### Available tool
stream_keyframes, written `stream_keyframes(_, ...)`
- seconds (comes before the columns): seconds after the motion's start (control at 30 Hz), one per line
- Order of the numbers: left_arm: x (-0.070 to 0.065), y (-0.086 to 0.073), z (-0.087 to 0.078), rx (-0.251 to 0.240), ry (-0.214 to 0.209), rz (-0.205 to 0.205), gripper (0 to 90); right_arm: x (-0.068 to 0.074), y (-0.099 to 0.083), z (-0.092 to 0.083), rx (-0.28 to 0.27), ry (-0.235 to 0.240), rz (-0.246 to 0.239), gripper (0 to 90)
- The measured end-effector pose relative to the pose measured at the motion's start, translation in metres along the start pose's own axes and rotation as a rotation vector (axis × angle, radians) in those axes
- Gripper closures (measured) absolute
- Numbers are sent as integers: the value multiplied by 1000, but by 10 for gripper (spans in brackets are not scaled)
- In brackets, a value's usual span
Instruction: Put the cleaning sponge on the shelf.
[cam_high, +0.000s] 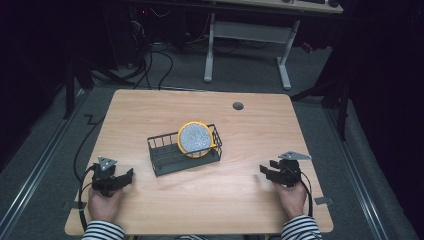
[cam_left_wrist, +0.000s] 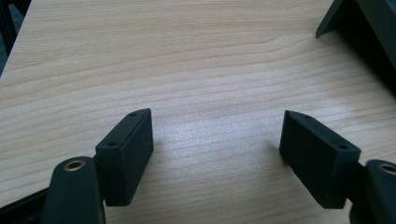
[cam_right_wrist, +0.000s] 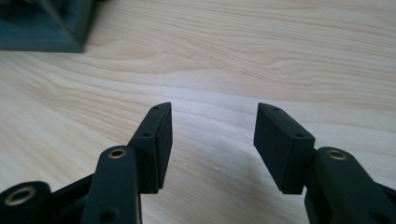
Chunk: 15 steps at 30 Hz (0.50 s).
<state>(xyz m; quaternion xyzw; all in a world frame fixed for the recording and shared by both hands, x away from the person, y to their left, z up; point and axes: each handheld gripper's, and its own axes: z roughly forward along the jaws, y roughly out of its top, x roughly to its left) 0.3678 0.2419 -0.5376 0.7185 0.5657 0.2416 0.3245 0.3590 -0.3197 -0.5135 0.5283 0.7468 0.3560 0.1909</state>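
Note:
A dark wire rack stands in the middle of the wooden table. A round speckled grey plate with a yellow rim leans upright in its right half. My left gripper rests low near the table's front left, jaws open over bare wood, nothing between them. My right gripper sits near the front right, pointing left toward the rack, jaws open and empty over the wood. A dark corner of the rack shows at the top left of the right gripper view.
A round grommet hole sits near the table's far edge. Cables trail off the left side. A white desk frame stands beyond the table. The rack's base corner shows at the top right of the left gripper view.

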Motion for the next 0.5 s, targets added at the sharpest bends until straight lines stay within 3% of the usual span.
stream_keyframes(0.13,0,0,0,0,0,0,263,0,-9,3,9,-66,-12,448)
stream_keyframes(0.2,0,0,0,0,0,0,264,0,-12,5,28,-76,-15,440)
stream_keyframes(0.33,0,0,0,0,0,0,263,4,-18,6,5,-110,-53,431)
stream_keyframes(0.5,0,0,0,-1,-2,-1,263,5,-18,6,5,-115,-44,427)
